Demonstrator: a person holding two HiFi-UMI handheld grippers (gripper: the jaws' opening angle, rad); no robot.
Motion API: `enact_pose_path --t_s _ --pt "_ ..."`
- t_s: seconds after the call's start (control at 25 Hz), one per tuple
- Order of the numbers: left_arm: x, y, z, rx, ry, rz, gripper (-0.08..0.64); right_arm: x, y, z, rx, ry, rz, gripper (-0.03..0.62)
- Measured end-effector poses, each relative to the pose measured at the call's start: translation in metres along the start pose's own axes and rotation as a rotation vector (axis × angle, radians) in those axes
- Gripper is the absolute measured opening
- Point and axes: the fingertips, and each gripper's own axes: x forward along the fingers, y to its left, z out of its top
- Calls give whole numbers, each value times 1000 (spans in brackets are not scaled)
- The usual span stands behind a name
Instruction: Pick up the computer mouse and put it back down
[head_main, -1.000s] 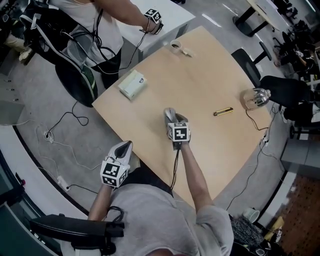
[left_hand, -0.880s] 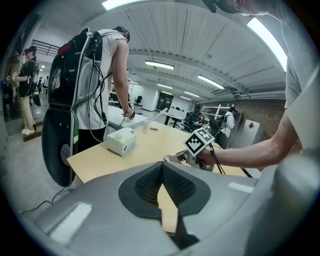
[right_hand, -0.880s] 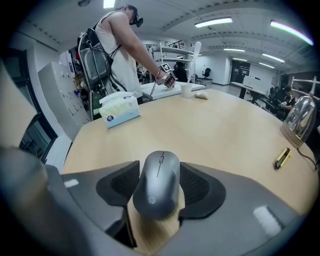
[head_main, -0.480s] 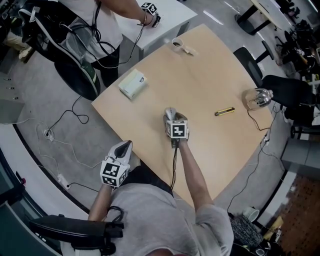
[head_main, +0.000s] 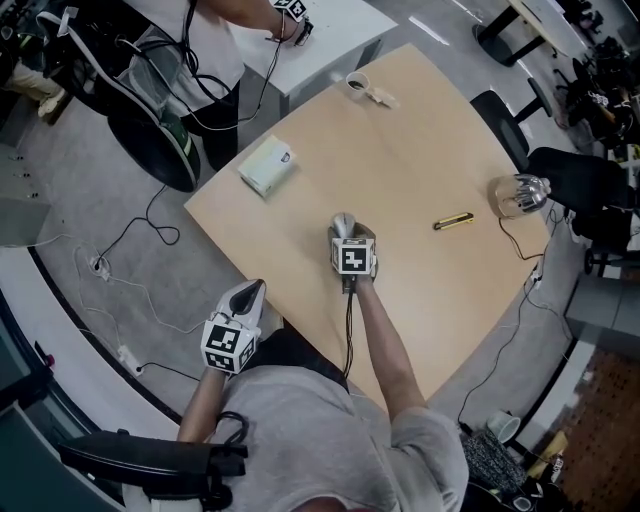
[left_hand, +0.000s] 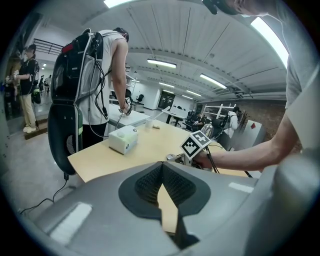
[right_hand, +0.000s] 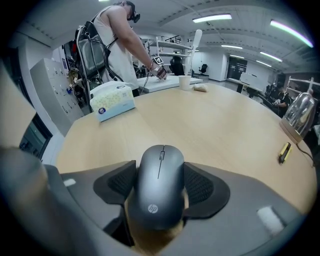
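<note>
A dark grey computer mouse (right_hand: 160, 185) lies on the light wooden table (head_main: 400, 150), near the middle of its front part (head_main: 343, 221). My right gripper (right_hand: 160, 192) reaches steeply down over it with a pad on each side of the mouse's body. Its jaws have just been opening and stand wide, no longer pressing on the mouse. In the head view this gripper (head_main: 345, 230) sits under its marker cube. My left gripper (head_main: 254, 290) hangs off the table's near-left edge, shut and empty (left_hand: 162, 170).
A white tissue box (head_main: 267, 166) lies at the table's left edge. A yellow utility knife (head_main: 453, 222) and a clear glass dome (head_main: 517, 194) are at the right, a cup (head_main: 357, 85) at the far corner. A person with a backpack (head_main: 215, 40) stands beyond the table.
My right gripper has barely shifted over the mouse. My left gripper has stayed still. The standing person's hand at the far table has moved a little.
</note>
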Motion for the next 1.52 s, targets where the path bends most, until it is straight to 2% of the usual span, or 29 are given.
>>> enact_pose_path --t_s 0.6,0.92,1.52 --pt "-4 2 -4 6 -21 11 19 1 -2 -7 20 -7 -3 295" --pt "-7 -5 4 21 -34 2 20 -17 -3 4 51 -40 8 295" --pt "-24 -16 17 46 -81 -8 18 -75 12 30 56 -170 29 295"
